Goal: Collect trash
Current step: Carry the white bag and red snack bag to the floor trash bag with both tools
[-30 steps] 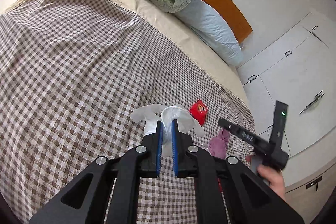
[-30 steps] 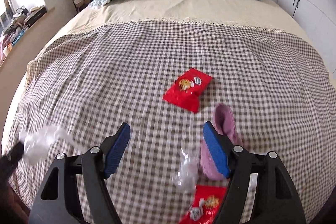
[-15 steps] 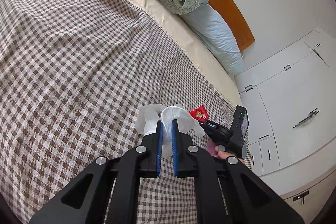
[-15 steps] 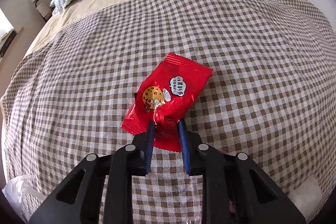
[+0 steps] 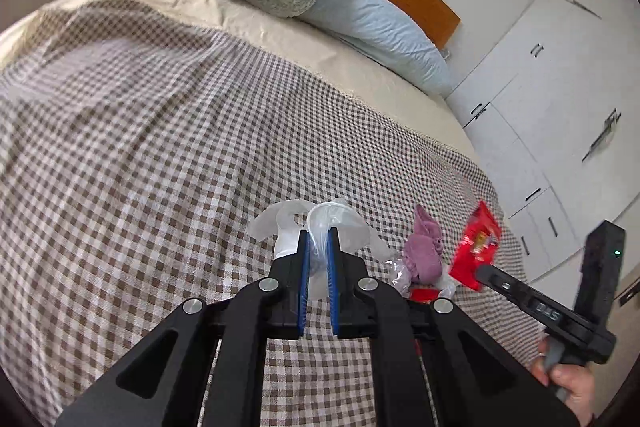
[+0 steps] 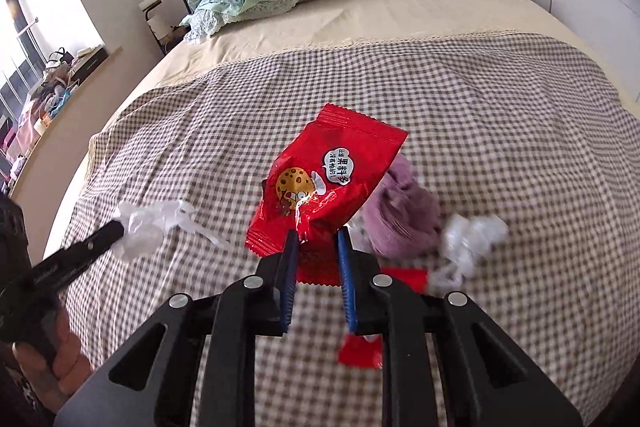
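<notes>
Trash collection partway done: one wrapper lifted, more litter left on the bed

Progress stood at roughly the middle, judging by what lay on the brown-and-white checked bedspread (image 6: pixel 500 99). The right gripper (image 6: pixel 316 239) was clamped on the lower edge of a red foil cookie-snack wrapper (image 6: pixel 324 183), which hung clear of the cloth above the blue pads (image 6: pixel 291 267); the wrapper filled the gap between them. The left gripper (image 5: pixel 316 239) was closed tight on a thin translucent white plastic bag (image 5: pixel 320 223), whose handles bulged out past its tips. In the right wrist view that same bag showed at about nine o'clock from the held wrapper, well apart from it.

Still lying on the bedspread were a crumpled piece of clear white plastic film (image 6: pixel 468 239) at about four o'clock from the wrapper, and a second red foil snack packet (image 6: pixel 360 351) partly hidden under the right gripper's frame at about six o'clock. A small bundle of mauve knitted cloth (image 6: pixel 404 215) sat just beside the film; whether it counted as trash could not be told.

What seemed left: getting the held wrapper into the bag, which did not look opened, then gathering the film and the second packet. No other bin or container was in sight.
</notes>
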